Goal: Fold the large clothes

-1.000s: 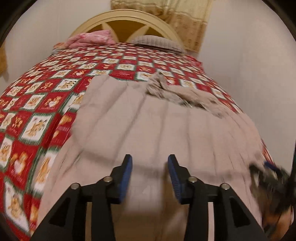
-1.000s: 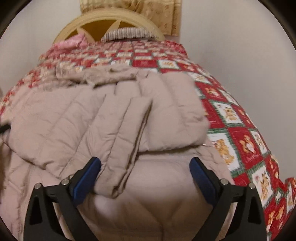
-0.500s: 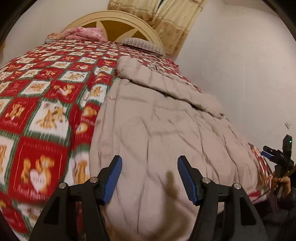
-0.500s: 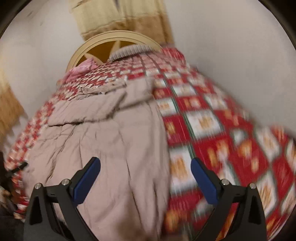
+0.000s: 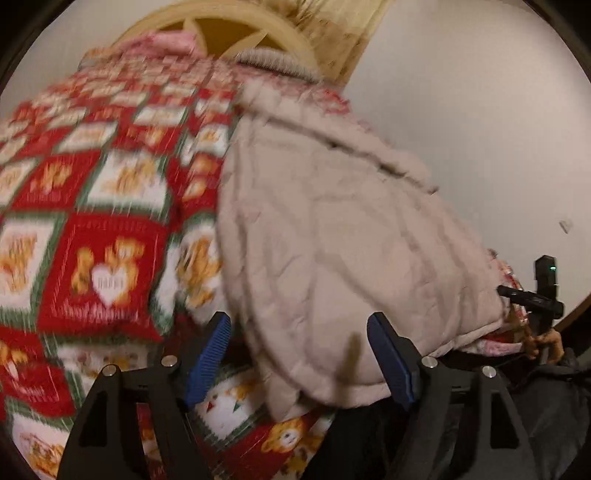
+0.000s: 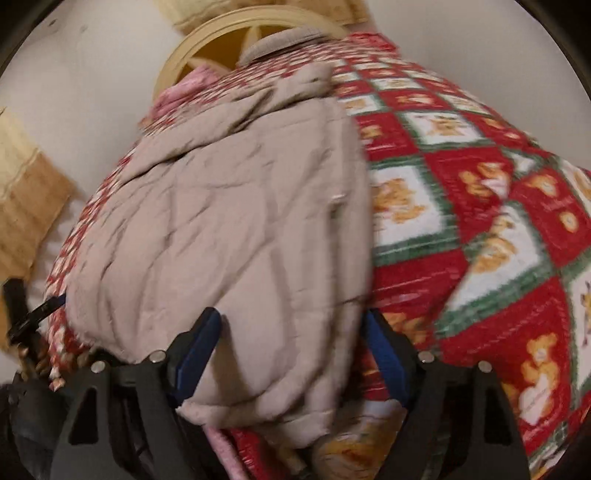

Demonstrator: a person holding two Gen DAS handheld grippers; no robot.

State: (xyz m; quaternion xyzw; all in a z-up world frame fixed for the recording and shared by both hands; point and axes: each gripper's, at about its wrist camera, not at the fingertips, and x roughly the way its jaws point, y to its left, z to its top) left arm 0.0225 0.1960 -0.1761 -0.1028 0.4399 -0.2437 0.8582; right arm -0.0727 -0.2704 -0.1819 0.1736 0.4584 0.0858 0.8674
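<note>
A large beige quilted coat (image 5: 332, 229) lies folded lengthwise on a bed; it also shows in the right wrist view (image 6: 236, 229). My left gripper (image 5: 299, 362) is open at the coat's near left hem corner, jaws wide on either side of the hem edge. My right gripper (image 6: 291, 360) is open at the near right hem corner, the hem lying between its blue pads (image 6: 195, 350). The other gripper appears at the edge of each view, on the right in the left wrist view (image 5: 535, 299) and on the left in the right wrist view (image 6: 33, 314).
The bed is covered by a red, white and green teddy-bear quilt (image 5: 96, 236), also in the right wrist view (image 6: 480, 221). A cream headboard (image 5: 236, 26), a pink pillow (image 5: 162, 40) and a striped pillow (image 6: 284, 38) are at the far end. White walls flank the bed.
Both grippers pulled back from over the coat toward the foot of the bed and dropped to its near hem corners. The right gripper narrowed somewhat; the left widened.
</note>
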